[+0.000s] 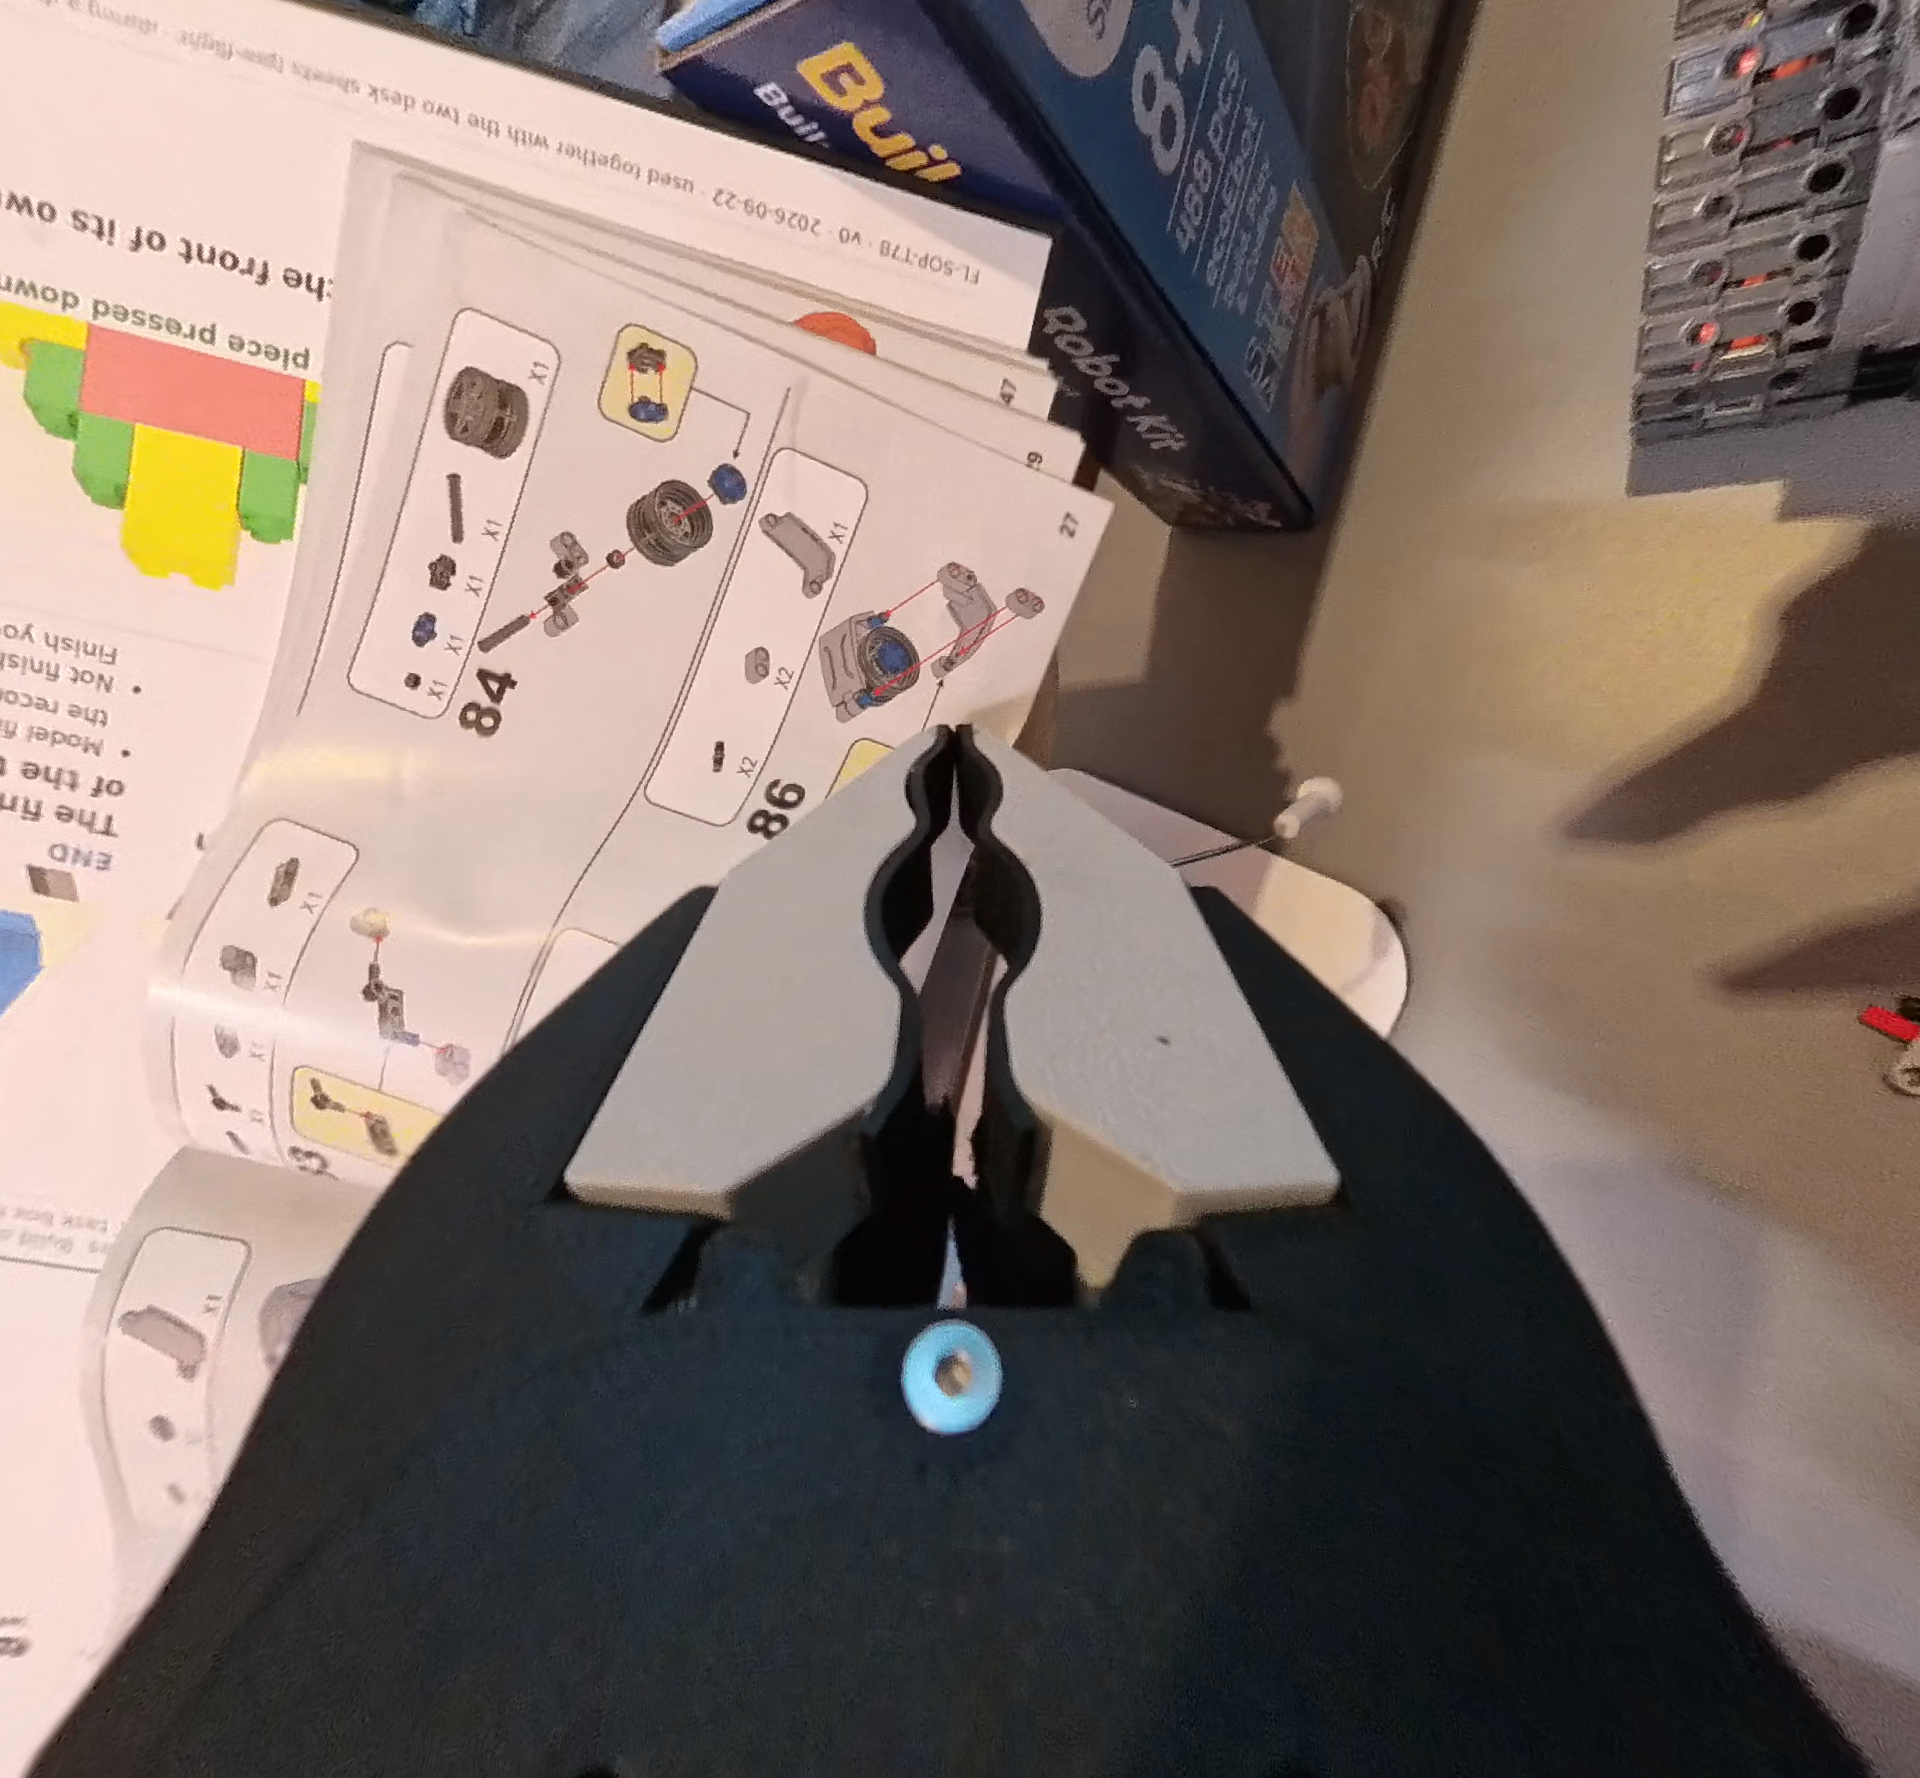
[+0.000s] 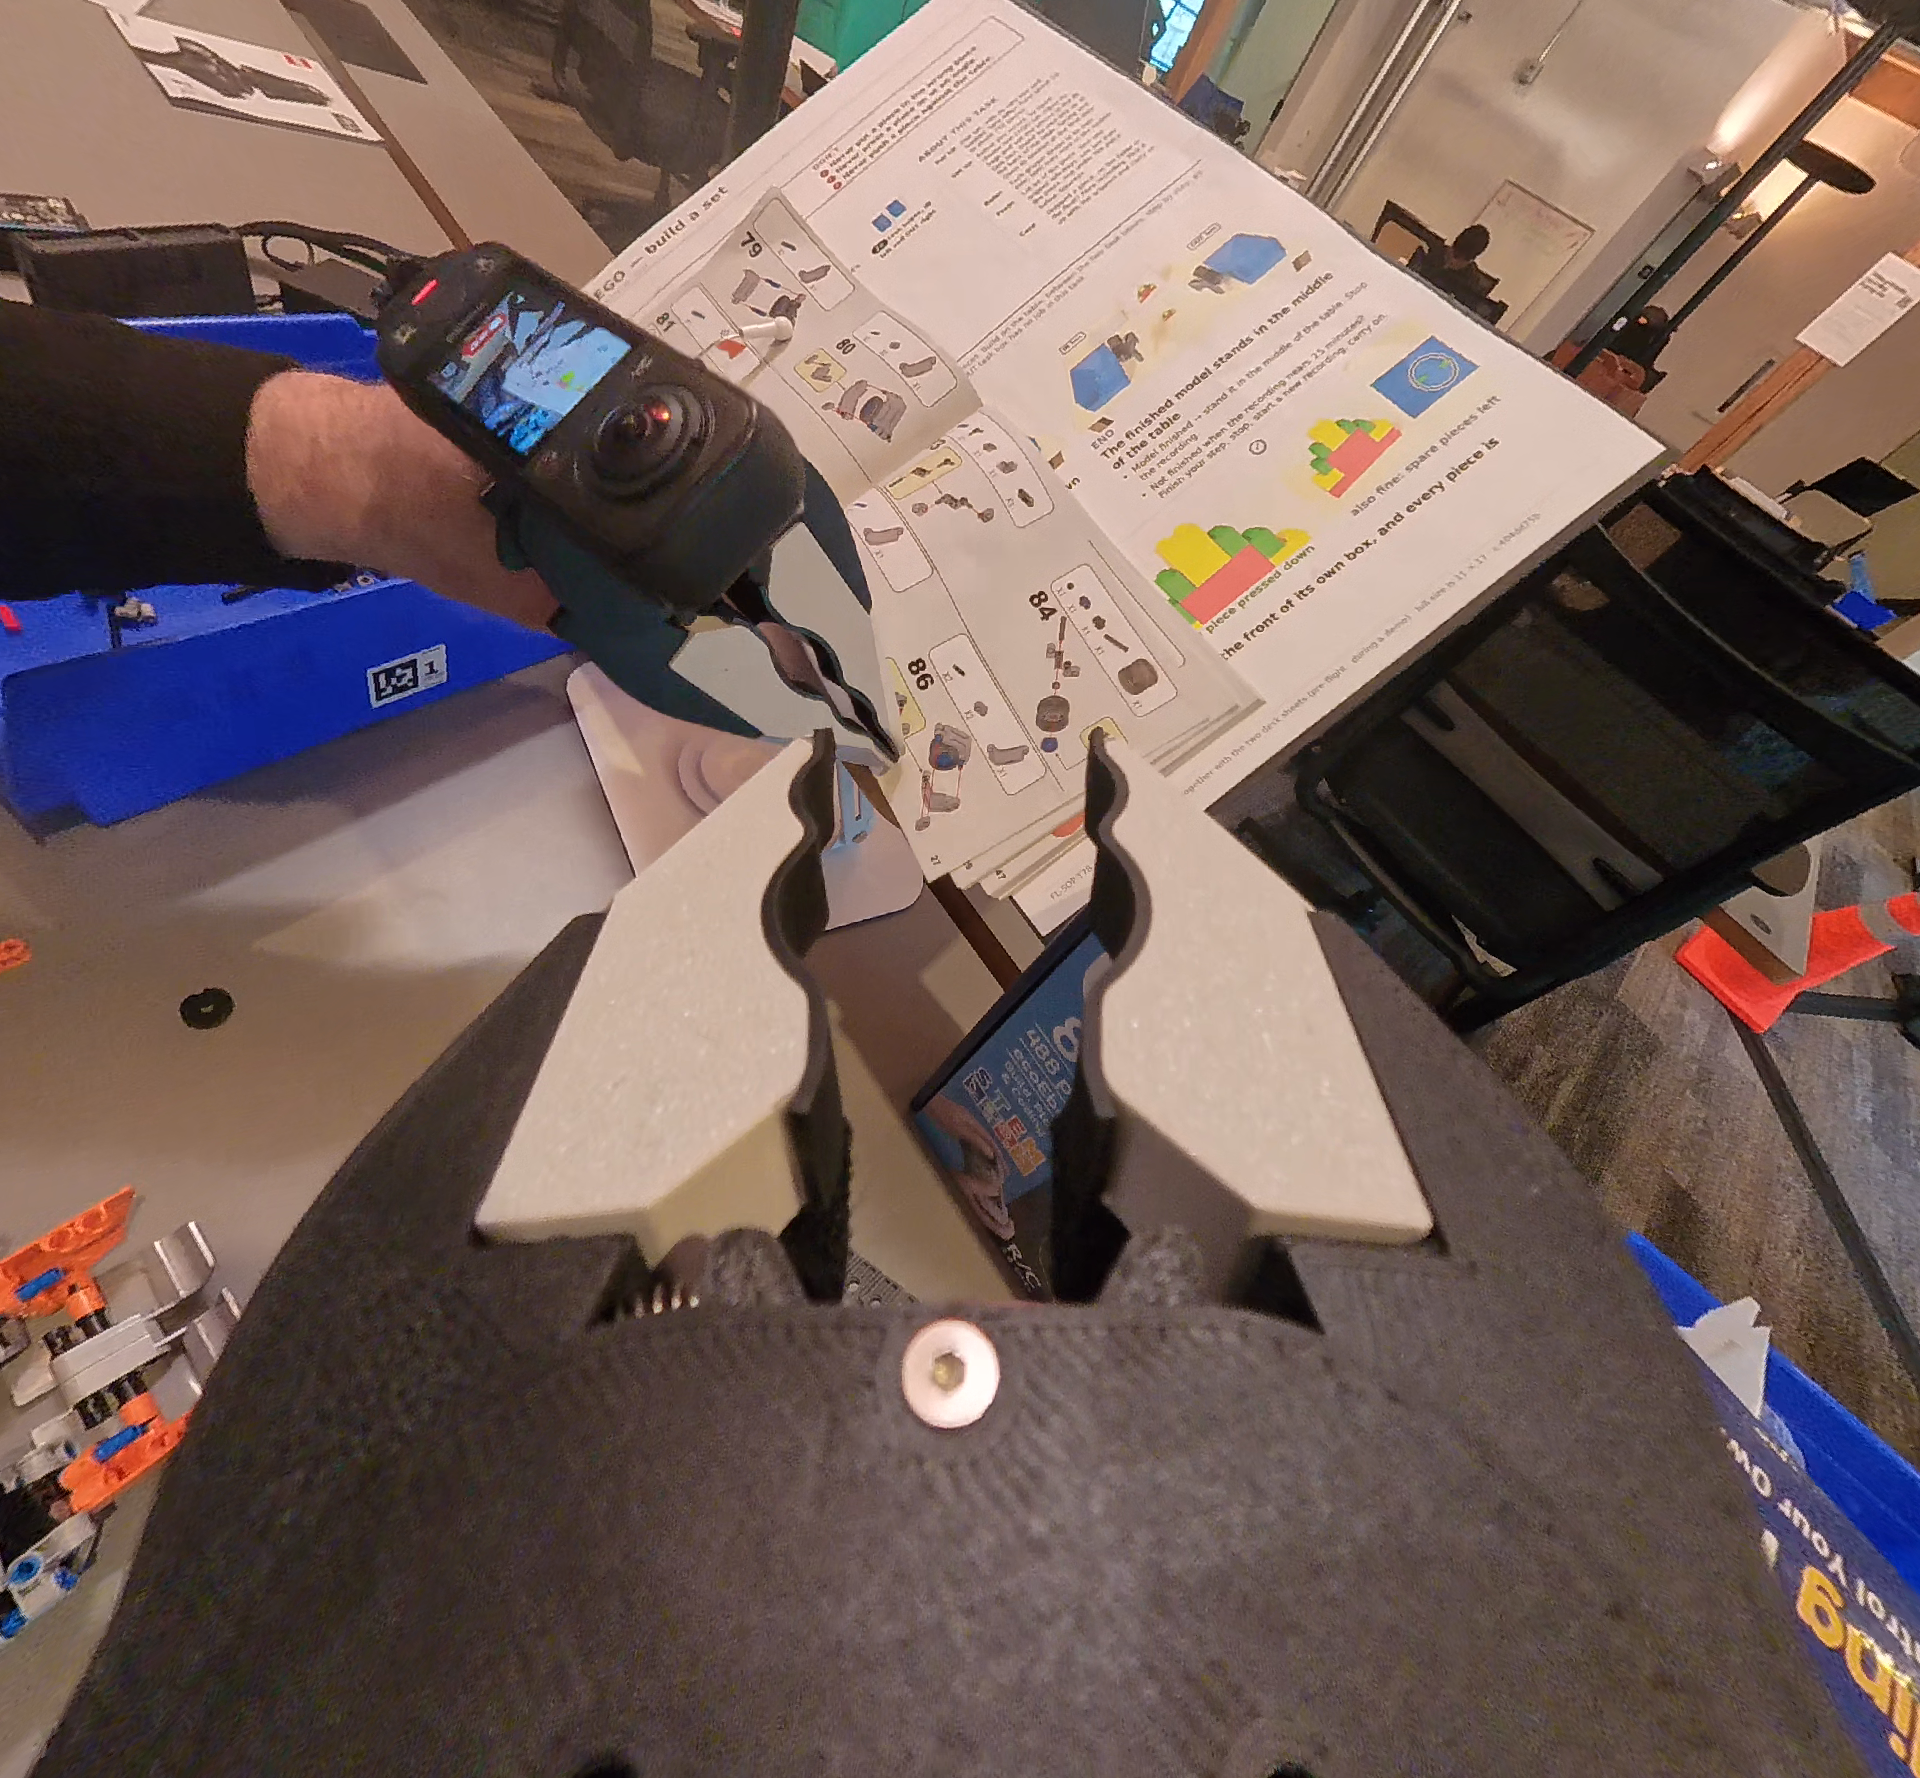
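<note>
My left gripper [image 1: 956,741] is shut, with its pads meeting at the lower right edge of an open instruction booklet [image 1: 644,585]. A thin sheet runs edge-on between the pads, so it pinches the booklet's top page. The right wrist view shows the same gripper [image 2: 868,741], held by a hand, with its tips at the edge of the booklet [image 2: 997,648]. My right gripper [image 2: 956,772] is open and empty. It hovers just in front of the booklet's near edge, with a blue kit box [image 2: 1018,1084] visible between its fingers.
The booklet lies on a large printed sheet [image 2: 1195,294]. The blue kit box [image 1: 1143,170] leans by the table edge. Also in view are a white stand base [image 2: 665,772], a blue bin [image 2: 208,679], orange-and-grey model parts [image 2: 94,1333], a black crate [image 2: 1610,741] and a grey built model [image 1: 1766,170]. There is about 15 cm between the tips of the two grippers.
</note>
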Action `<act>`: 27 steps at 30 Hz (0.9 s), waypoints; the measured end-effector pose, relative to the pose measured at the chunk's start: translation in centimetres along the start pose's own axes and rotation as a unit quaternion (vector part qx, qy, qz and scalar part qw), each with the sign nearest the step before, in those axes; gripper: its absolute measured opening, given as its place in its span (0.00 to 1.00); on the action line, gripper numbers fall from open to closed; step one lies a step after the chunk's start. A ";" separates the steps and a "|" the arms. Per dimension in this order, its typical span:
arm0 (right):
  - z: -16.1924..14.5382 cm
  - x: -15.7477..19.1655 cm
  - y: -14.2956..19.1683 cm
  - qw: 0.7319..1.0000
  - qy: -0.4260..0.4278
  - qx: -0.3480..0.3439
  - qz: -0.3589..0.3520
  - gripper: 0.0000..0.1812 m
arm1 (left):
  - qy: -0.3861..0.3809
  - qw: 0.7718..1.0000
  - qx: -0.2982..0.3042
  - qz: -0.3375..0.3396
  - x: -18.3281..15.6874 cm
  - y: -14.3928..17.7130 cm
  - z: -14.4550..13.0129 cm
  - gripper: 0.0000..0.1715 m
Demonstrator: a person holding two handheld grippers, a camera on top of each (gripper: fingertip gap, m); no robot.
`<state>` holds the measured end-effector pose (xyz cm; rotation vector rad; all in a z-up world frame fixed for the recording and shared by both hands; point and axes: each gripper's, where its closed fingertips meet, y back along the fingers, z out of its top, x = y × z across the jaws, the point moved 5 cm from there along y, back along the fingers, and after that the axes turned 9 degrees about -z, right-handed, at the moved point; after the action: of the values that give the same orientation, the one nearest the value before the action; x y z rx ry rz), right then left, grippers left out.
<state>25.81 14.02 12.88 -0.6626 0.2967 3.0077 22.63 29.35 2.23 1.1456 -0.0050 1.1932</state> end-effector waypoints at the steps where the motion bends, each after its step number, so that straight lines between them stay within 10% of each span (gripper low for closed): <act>1: 0.0 -0.1 0.0 1.000 -0.001 0.000 0.000 0.26 | 0.008 1.000 -0.005 -0.005 0.0 0.0 0.0 0.00; 12: -0.5 -0.2 -0.4 1.000 -0.007 0.006 0.005 0.26 | -0.062 0.997 0.034 0.009 -1.3 -0.5 0.0 0.15; 27: -0.3 -0.6 0.0 1.000 -0.011 -0.001 0.004 0.25 | -0.078 0.994 0.019 0.076 -1.0 -0.1 -0.1 0.00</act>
<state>26.48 13.98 12.81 -0.6294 0.2955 3.0213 22.19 28.71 1.51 1.2888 -0.1918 1.2377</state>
